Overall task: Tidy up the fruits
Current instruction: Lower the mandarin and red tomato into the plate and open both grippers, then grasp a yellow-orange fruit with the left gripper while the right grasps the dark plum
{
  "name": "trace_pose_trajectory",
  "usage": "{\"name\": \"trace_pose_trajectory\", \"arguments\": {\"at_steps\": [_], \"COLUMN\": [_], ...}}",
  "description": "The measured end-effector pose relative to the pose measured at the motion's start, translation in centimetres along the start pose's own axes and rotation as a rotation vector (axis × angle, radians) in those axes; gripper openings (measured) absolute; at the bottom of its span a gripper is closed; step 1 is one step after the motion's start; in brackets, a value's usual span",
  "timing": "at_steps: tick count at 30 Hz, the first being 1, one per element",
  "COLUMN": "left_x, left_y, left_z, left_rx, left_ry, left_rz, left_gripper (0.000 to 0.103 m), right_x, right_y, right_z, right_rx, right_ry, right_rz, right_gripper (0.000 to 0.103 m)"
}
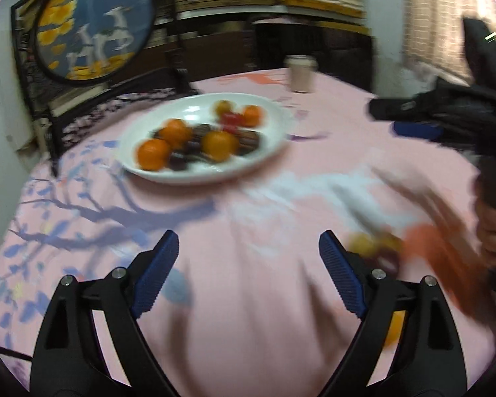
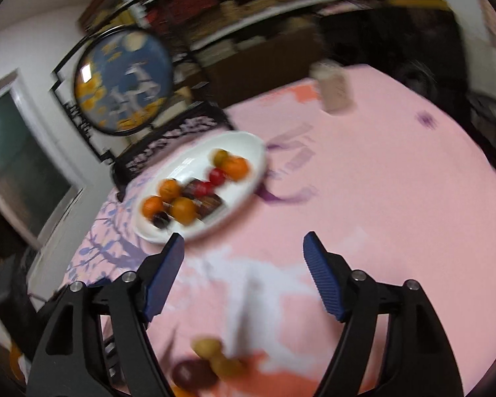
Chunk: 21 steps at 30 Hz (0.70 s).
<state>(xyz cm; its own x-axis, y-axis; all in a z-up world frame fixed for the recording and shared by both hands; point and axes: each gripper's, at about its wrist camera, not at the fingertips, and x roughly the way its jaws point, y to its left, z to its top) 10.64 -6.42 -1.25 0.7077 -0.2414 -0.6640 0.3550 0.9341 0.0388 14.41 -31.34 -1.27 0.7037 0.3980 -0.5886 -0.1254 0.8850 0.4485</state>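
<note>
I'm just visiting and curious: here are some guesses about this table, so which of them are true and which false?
1. The white plate holds several orange fruits. True.
2. The left gripper is clamped on an orange. False: its jaws stand apart with only the pink tablecloth between them.
3. Some fruits lie on the cloth off the plate, close in front of the right gripper. True.
4. The plate is empty. False: it holds orange, red and dark pieces.
5. A cup stands beyond the plate. True.
</note>
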Motion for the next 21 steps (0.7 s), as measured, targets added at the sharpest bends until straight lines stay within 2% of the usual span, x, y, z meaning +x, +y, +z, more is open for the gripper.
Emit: {"name": "trace_pose_trajectory", "arguments": {"at_steps": [4,6,8,9,11,13,15,18,21], "left_x": [-2.5,-3.3,-4.2,-4.2,-3.3,-2.4,-2.5,-2.2,-1.6], "left_y": [-2.3,-3.2,-3.3,-3.3,-3.9,-5.4,-6.1,-6.1,-6.5], "left_z": [-1.6,-2.3,-2.6,-2.8,-3.2,-3.5,-3.7,-3.8,-3.9], "left_rx": [0.063,0.079,0.067,0.058,0.063,0.122,0.153,0.137,0.13], "left_ry": [-0.038,-0.04,-0.059,-0.048,0.024,0.084,0.087,0.1,0.137], "left_rz": [-0.101,-0.136,-0.183,-0.213,-0.259,-0.236,-0.224,-0.212,-0.186], "left_gripper": [0.09,0.09,0.091,0.091,0.091,0.091,0.091,0.09,0.077], "right_x": [-2.1,-2.5,-2.6,-2.6,-2.4,-2.3,-2.4,-2.5,-2.1], "right_y": [-3.7,-4.5,-4.8,-4.8,-4.7,-4.5,-4.5,-4.4,-4.4], "right_z": [-1.7,-1.8,-1.8,-1.8,-1.9,-1.9,-1.8,-1.9,-1.9], "right_rx": [0.148,0.182,0.194,0.193,0.188,0.186,0.185,0.187,0.194], "right_ry": [-0.024,-0.04,-0.044,-0.04,-0.029,-0.021,-0.021,-0.019,-0.002], "right_rz": [0.006,0.008,0.011,0.016,0.026,0.034,0.04,0.05,0.055], "right_gripper": [0.075,0.081,0.082,0.082,0.082,0.082,0.082,0.082,0.082]}}
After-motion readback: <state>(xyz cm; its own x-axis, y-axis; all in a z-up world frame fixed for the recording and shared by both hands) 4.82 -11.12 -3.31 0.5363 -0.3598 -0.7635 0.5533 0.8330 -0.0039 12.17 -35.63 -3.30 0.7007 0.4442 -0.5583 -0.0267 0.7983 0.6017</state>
